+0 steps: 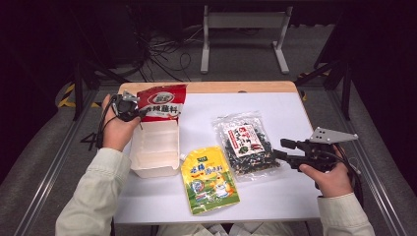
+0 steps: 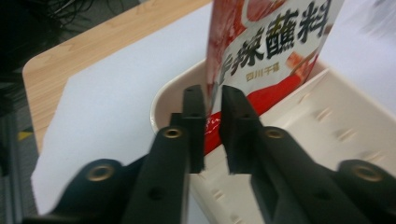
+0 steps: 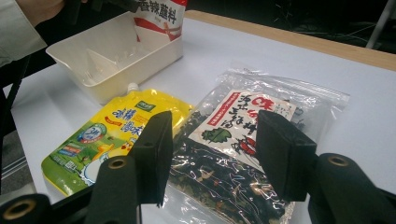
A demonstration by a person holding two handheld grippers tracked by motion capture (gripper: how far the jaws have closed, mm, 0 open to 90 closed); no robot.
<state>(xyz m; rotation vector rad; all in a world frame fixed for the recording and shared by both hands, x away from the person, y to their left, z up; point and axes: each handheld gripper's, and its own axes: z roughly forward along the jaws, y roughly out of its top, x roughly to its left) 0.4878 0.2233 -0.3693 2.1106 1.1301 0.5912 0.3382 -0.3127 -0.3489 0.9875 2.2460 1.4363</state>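
Left gripper (image 2: 212, 100): at far-left end of tray, jaws narrow w/ edge of red pouch between them; a slim gap shows beside the film, so pads don't look pressed on it.
Red pouch (image 1: 161, 102): upright in far end of tray, leaning on back wall, label facing person.
Tray (image 1: 155, 169): white, oblong, on left part of counter; near end bare.
Yellow pouch (image 1: 209, 179): flat on counter just right of tray's near corner, spout twd tray.
Seaweed bag (image 1: 244, 143): clear bag w/ dark contents, flat, right of yellow pouch, corners close.
Right gripper (image 1: 282, 149): low at right edge of seaweed bag, jaws wide apart, nothing between; bag lies under them in right gripper view.
Counter (image 1: 275, 105): white sheet over wood top.
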